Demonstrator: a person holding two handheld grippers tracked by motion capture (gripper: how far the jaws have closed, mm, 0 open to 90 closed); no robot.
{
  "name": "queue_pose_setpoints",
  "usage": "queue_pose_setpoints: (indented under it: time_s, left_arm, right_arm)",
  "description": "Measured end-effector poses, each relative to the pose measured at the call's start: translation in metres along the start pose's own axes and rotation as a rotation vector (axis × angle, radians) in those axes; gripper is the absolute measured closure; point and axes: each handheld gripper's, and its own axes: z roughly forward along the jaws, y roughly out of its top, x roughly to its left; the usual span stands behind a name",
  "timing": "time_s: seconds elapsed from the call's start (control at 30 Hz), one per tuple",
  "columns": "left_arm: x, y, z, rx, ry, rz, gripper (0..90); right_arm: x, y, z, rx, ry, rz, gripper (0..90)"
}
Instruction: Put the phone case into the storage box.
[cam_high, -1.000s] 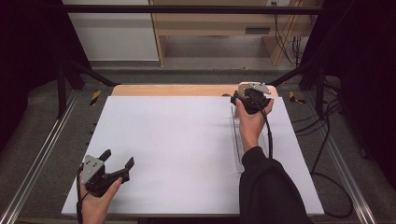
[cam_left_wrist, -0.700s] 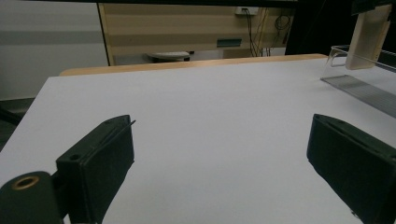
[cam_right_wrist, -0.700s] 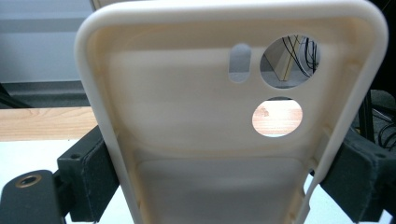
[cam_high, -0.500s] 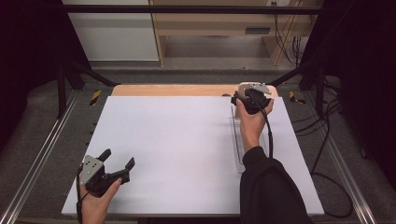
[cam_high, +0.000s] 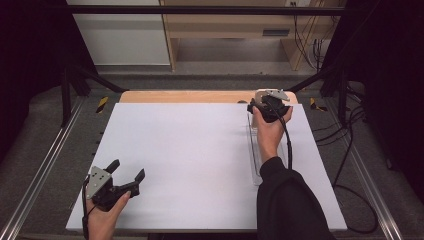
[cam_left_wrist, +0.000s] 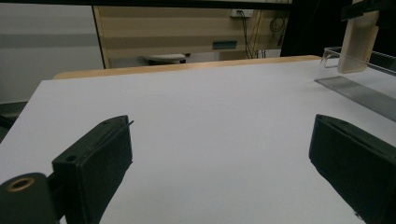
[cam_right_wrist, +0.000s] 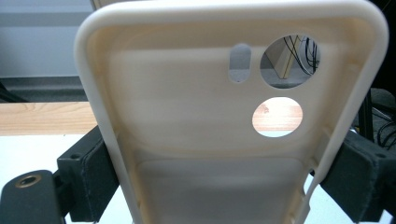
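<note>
High view, from left to right: the left gripper (cam_high: 129, 176) sits at the near-left corner of the white table (cam_high: 190, 150), held in a hand that comes up from the bottom edge, with its 2 black jaws spread wide and nothing between them. A grey three-cornered plate rides on its top. Past the middle of the bare white surface, a clear plastic tray (cam_high: 254, 155) lies lengthwise along the right part of the table. At the tray's far end, close to the wooden strip (cam_high: 200, 96) along the table's back edge, the right gripper (cam_high: 267, 106) is held in the other hand, whose black sleeve (cam_high: 290, 205) reaches in from the bottom right.

Left gripper view looks low across the table between its 2 parted jaws, both well apart from each other; at the far upper right the cream phone case (cam_left_wrist: 357, 39) stands upright at the end of the clear tray (cam_left_wrist: 355, 84).

Right gripper view has the phone case (cam_right_wrist: 224, 140) close up, its hollow inner side toward the camera, clamped at both long edges by the 2 black jaws. It stands upright, with 2 round openings and 1 small oval slot near its top. No brand, label or writing can be read on the case or on anything else.
</note>
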Motion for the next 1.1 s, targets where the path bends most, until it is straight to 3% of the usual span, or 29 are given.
queue_pose_setpoints:
  time_s: [0.57,1.1]
  left_arm:
    - [-0.002,0.001,0.0,0.001,0.0,0.01,5.8]
    - [-0.002,0.0,0.0,0.002,-0.001,0.009,5.8]
  right_arm:
    - [0.0,-0.003,0.003,0.033,-0.006,-0.017,10.5]
    - [-0.001,-0.013,0.004,0.036,-0.01,-0.001,10.4]
